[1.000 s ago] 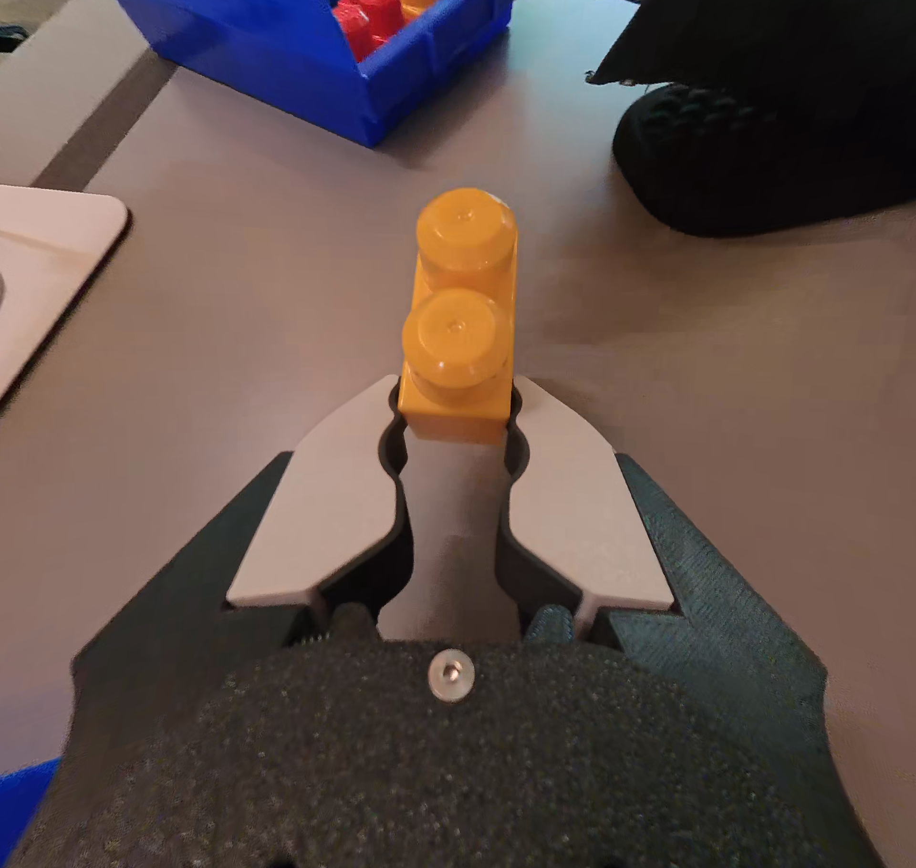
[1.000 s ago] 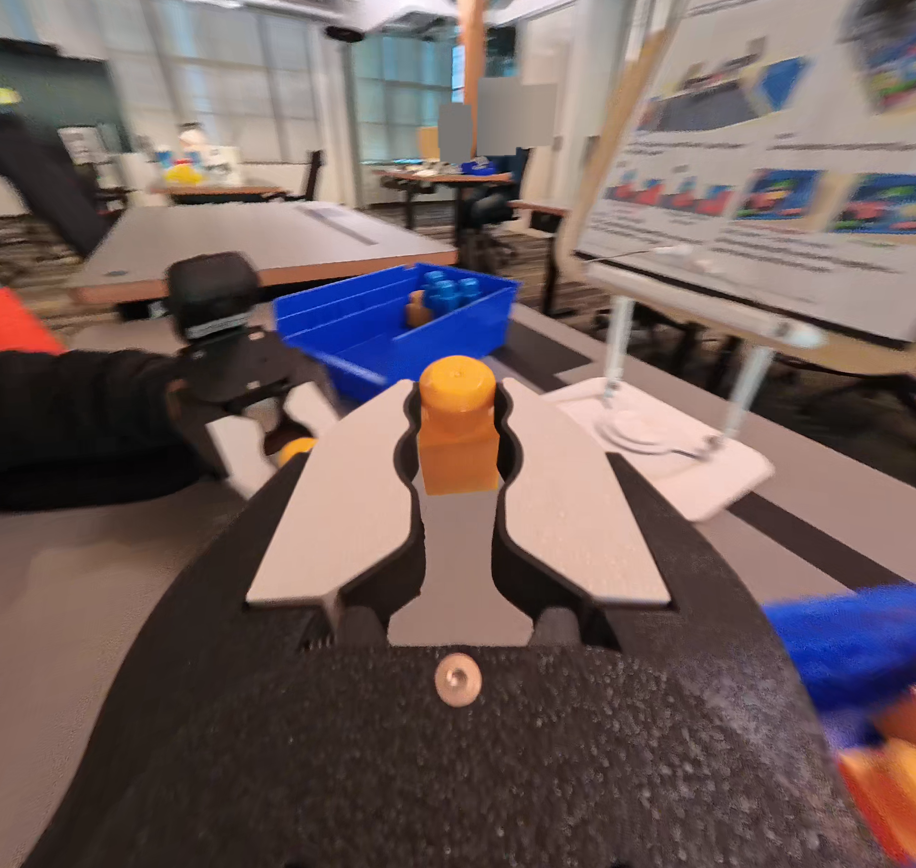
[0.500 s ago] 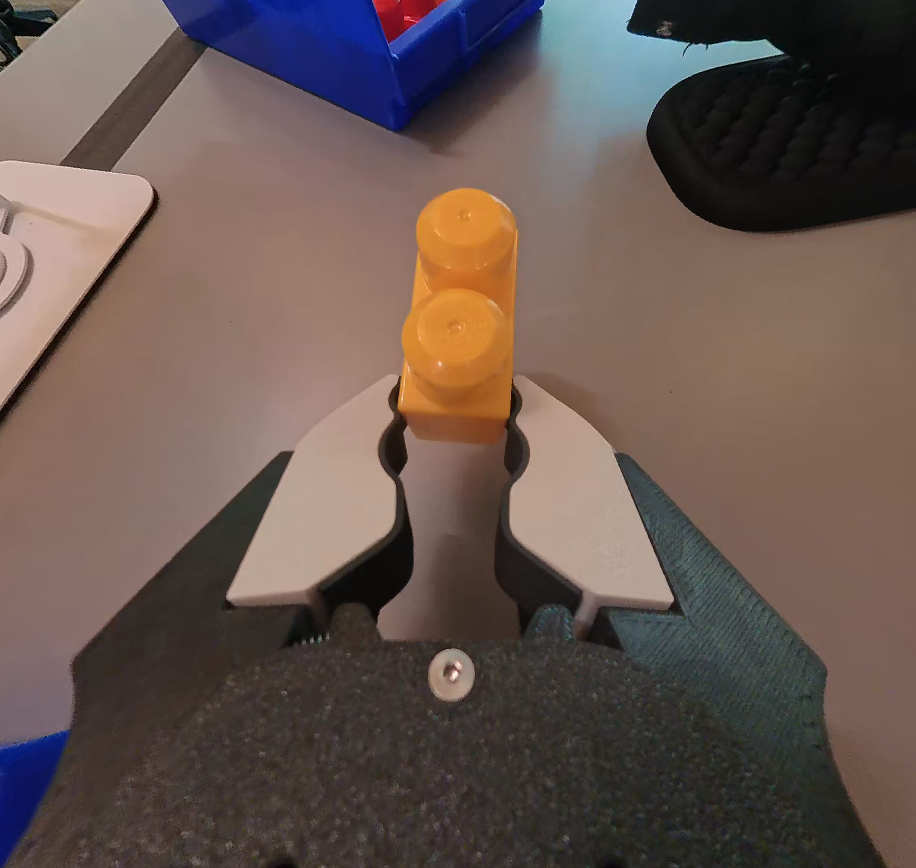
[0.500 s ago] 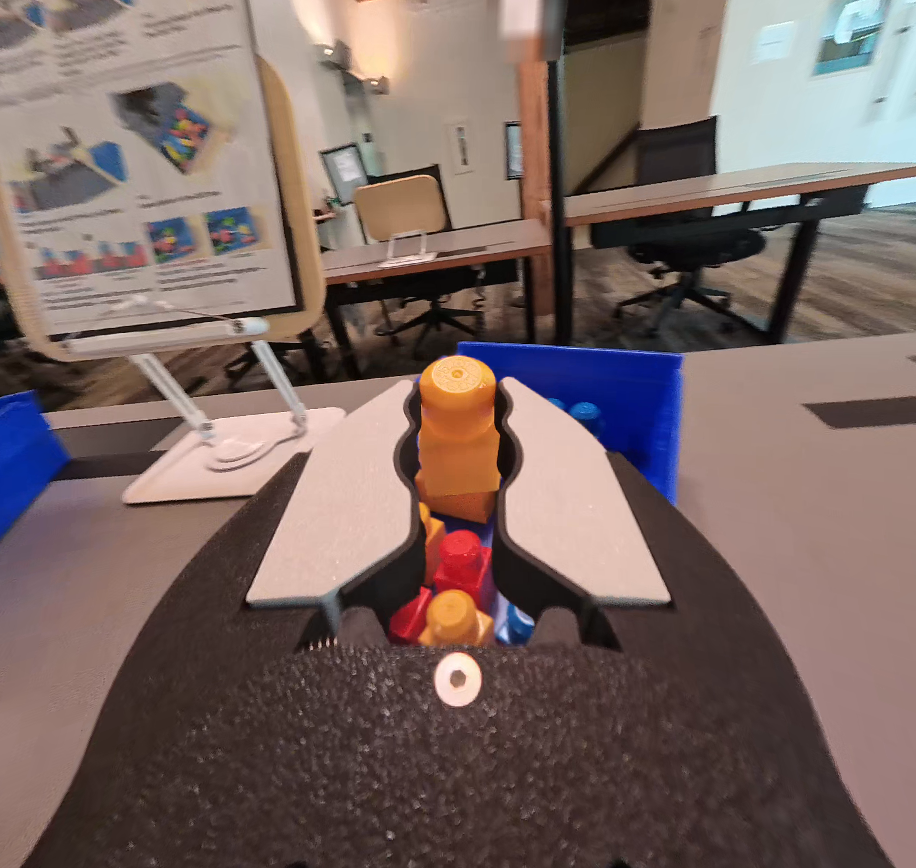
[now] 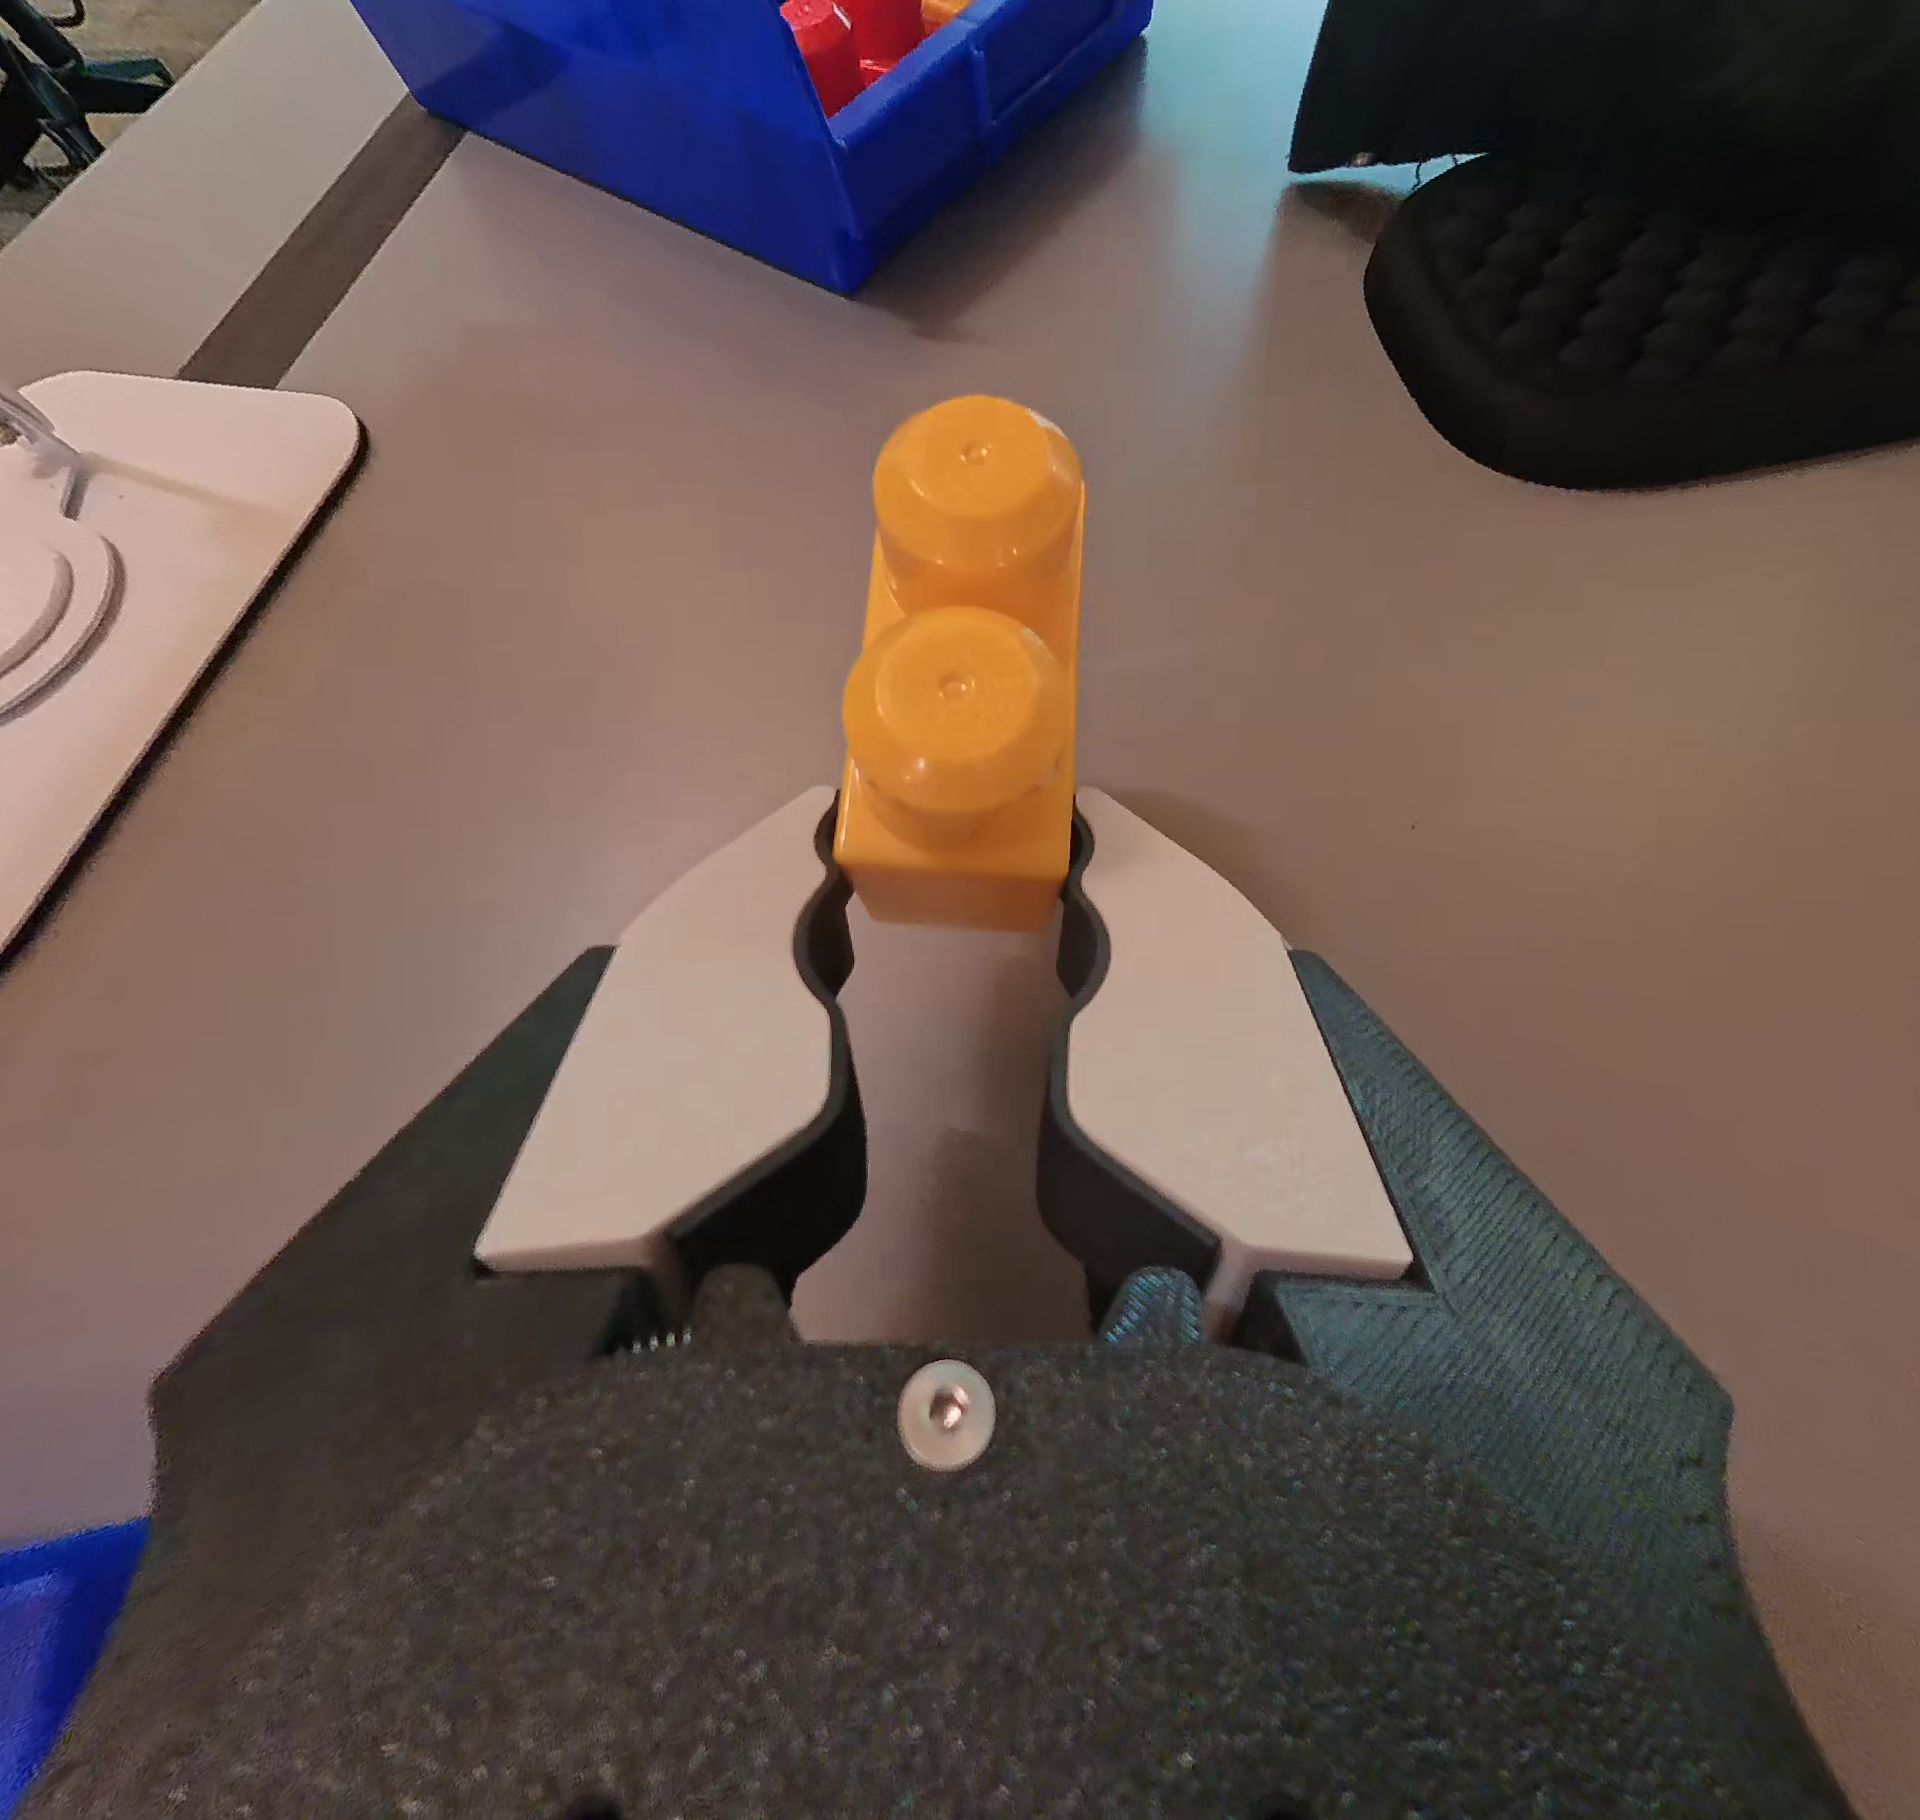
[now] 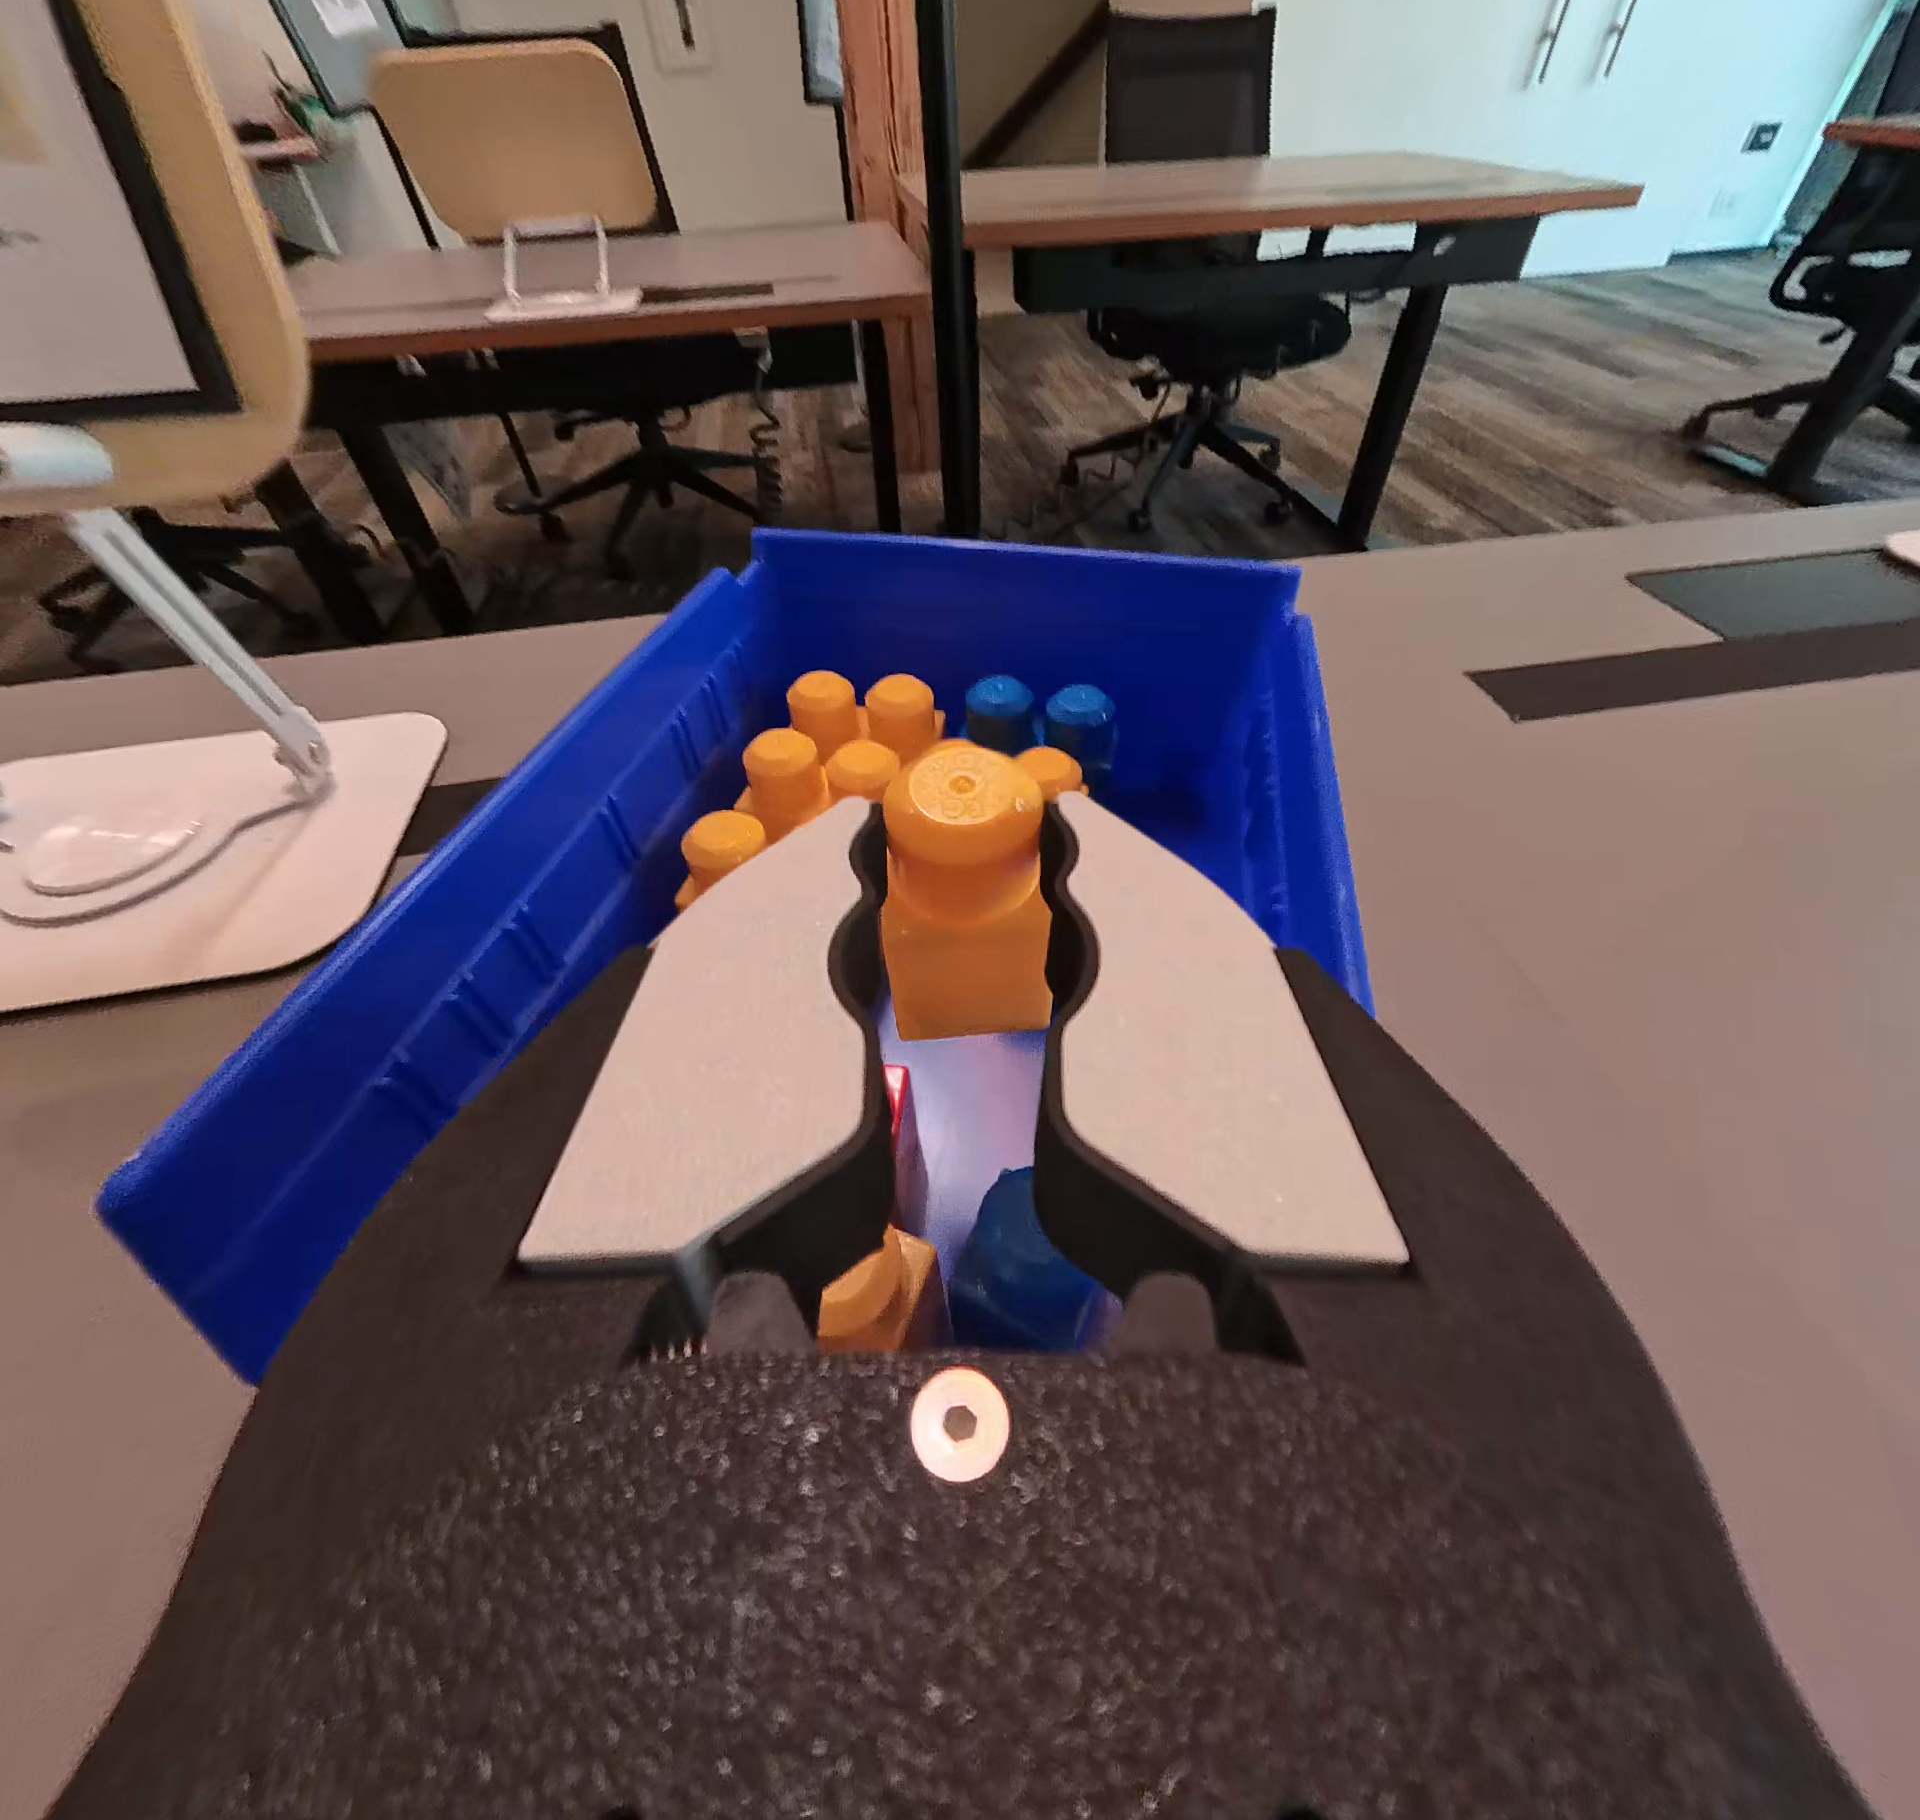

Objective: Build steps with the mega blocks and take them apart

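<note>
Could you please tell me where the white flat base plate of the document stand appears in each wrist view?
Left wrist view: the white flat base plate lies at the left edge, on the grey table.
Right wrist view: the base plate lies at the left, left of the blue plastic bin.
Shared landmark: the grey table, which carries the plate in both views.

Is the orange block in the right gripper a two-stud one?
No, the orange block clamped in the right gripper shows just one round stud on top, above the blue bin.
</note>
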A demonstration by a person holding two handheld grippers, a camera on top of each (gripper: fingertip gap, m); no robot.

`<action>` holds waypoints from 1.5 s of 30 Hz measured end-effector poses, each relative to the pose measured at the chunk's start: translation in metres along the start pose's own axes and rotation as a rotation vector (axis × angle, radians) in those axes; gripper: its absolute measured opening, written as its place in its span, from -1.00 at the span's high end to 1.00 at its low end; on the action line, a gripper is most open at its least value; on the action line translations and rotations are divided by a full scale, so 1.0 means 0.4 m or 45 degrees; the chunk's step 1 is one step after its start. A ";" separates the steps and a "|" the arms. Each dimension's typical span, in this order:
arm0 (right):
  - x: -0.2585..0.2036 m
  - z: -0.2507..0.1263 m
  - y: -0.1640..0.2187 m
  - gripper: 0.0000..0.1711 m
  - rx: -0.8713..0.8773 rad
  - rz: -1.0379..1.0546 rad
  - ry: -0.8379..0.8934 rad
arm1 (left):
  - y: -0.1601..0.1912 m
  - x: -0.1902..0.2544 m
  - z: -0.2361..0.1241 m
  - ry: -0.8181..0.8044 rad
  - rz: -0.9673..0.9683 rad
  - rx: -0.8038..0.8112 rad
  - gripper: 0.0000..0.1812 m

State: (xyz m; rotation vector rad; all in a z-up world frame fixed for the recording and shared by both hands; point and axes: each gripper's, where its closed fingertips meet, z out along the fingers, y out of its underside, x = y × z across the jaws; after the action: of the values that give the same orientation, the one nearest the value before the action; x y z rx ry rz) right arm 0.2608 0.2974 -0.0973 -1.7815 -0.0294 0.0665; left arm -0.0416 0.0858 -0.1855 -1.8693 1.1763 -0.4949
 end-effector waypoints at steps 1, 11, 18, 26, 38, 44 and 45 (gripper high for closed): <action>0.001 0.008 0.012 0.67 -0.029 0.000 0.012 | -0.002 0.001 -0.001 0.001 0.002 0.002 0.58; 0.018 0.063 0.121 0.67 -0.312 -0.015 0.086 | -0.014 0.014 -0.016 0.005 0.049 0.018 0.58; 0.030 0.087 0.159 0.67 -0.491 -0.045 0.131 | -0.022 0.018 -0.026 0.001 0.067 0.031 0.58; 0.046 0.117 0.181 0.67 -0.616 -0.054 0.160 | -0.029 0.021 -0.032 -0.006 0.083 0.042 0.58; 0.051 0.141 0.206 0.67 -0.735 -0.009 0.127 | -0.027 0.026 -0.030 -0.005 0.099 0.038 0.58; 0.047 0.134 0.221 0.65 -0.786 -0.019 0.110 | -0.029 0.028 -0.031 -0.007 0.102 0.040 0.58; 0.046 0.132 0.224 0.65 -0.795 -0.022 0.107 | -0.029 0.028 -0.031 -0.007 0.102 0.040 0.58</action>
State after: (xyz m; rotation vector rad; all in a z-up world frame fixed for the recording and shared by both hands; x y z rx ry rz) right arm 0.2743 0.3311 -0.1962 -2.4057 -0.0040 -0.0357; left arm -0.0387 0.0728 -0.1701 -1.7884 1.2277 -0.4606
